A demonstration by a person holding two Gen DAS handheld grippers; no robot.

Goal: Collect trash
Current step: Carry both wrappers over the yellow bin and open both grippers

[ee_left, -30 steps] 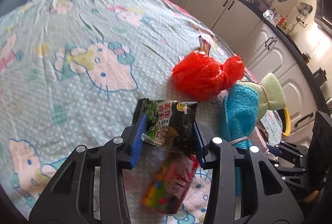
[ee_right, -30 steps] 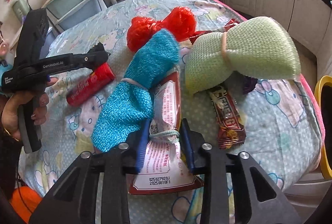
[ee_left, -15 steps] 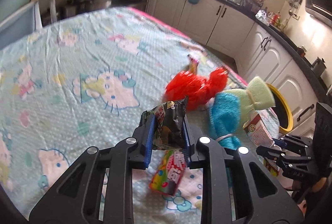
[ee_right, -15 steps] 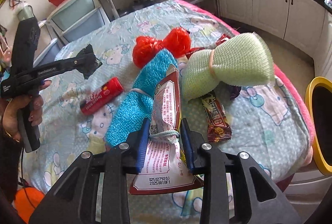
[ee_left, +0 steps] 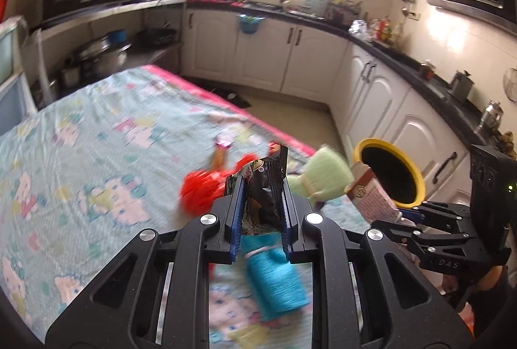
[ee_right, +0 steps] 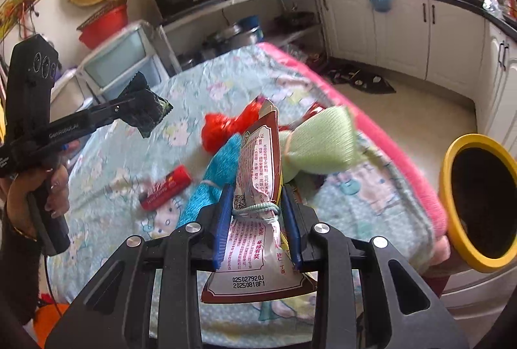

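Observation:
My left gripper (ee_left: pixel 261 203) is shut on a black and green snack packet (ee_left: pixel 263 187) and holds it high above the table. It also shows in the right wrist view (ee_right: pixel 145 110). My right gripper (ee_right: pixel 257 213) is shut on a red and white snack bag (ee_right: pixel 258 187) tied with a rubber band, lifted above the table; the bag also shows in the left wrist view (ee_left: pixel 371 194). A yellow-rimmed bin (ee_right: pixel 478 203) stands on the floor right of the table, also in the left wrist view (ee_left: pixel 387 174). A red wrapper (ee_right: pixel 164 187) lies on the cloth.
On the Hello Kitty tablecloth (ee_left: pixel 80 155) lie a red mesh ball (ee_left: pixel 200 190), a blue towel roll (ee_left: pixel 274 278) and a green sponge cloth (ee_right: pixel 320 139). White kitchen cabinets (ee_left: pixel 290 58) line the far wall. Plastic drawers (ee_right: pixel 119 58) stand left.
Both grippers have risen well above the table with their packets. The views now tilt up toward the kitchen, and the yellow bin has come more fully into view.

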